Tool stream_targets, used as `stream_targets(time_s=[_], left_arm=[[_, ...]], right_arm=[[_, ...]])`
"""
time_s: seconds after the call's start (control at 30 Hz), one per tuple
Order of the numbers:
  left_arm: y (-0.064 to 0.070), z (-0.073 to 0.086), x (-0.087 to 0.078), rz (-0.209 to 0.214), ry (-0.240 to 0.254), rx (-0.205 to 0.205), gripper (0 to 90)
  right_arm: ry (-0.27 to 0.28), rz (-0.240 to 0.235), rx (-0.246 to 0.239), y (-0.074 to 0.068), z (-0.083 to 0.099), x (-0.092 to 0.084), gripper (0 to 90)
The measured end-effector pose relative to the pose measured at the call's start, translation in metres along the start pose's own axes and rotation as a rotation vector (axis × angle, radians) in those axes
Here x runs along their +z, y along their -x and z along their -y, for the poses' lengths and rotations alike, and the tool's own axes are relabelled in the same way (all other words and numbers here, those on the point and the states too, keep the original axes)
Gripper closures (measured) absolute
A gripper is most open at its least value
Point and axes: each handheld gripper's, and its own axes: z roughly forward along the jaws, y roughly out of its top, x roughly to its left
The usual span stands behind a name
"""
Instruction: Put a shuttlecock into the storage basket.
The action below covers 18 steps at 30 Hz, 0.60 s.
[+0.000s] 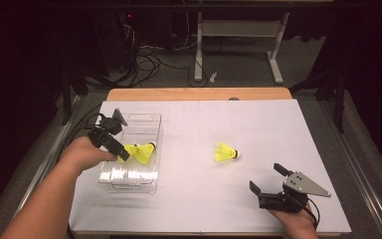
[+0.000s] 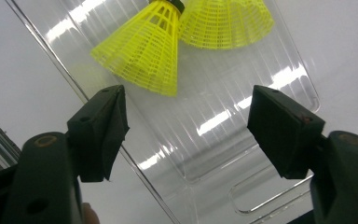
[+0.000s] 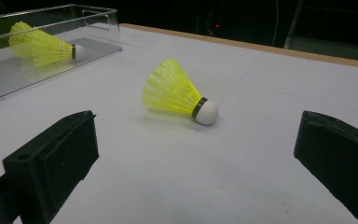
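1. My right gripper (image 1: pixel 267 178) sits near the table's near edge, jaws spread, nothing between them.
2. Bare white table (image 1: pixel 258 124) lies ahead of it; one yellow shuttlecock (image 1: pixel 227 153) rests on its side mid-table, well apart from everything.
3. My left gripper (image 1: pixel 124 152) hangs over the clear tray (image 1: pixel 129 181), jaws wide apart and empty.
4. Two shuttlecocks (image 2: pixel 142 51) lie touching inside the tray, just beyond the jaws.
5. Far tray wall and table's wooden far edge (image 1: pixel 199 93) beyond.

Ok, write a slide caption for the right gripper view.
Open right gripper faces a yellow shuttlecock lying on the white table; another shuttlecock lies in the clear tray.
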Motion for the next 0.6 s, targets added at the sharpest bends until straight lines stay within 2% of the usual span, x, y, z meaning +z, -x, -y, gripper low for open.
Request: stream_targets(time_s=[0.3, 0.47, 0.6], left_arm=[[0.011, 0.005, -0.004, 0.032, -0.004, 0.025, 15.6], [0.018, 0.007, -0.010, 0.075, 0.007, 0.019, 13.4], [0.016, 0.008, -0.013, 0.060, -0.005, 0.017, 12.9]], right_arm=[[-0.001, 0.005, -0.002, -0.001, -0.001, -0.001, 0.2], [0.002, 0.016, 0.000, 0.001, -0.001, -0.001, 0.2], [0.008, 0.015, -0.008, 0.003, -0.002, -0.003, 0.2]])
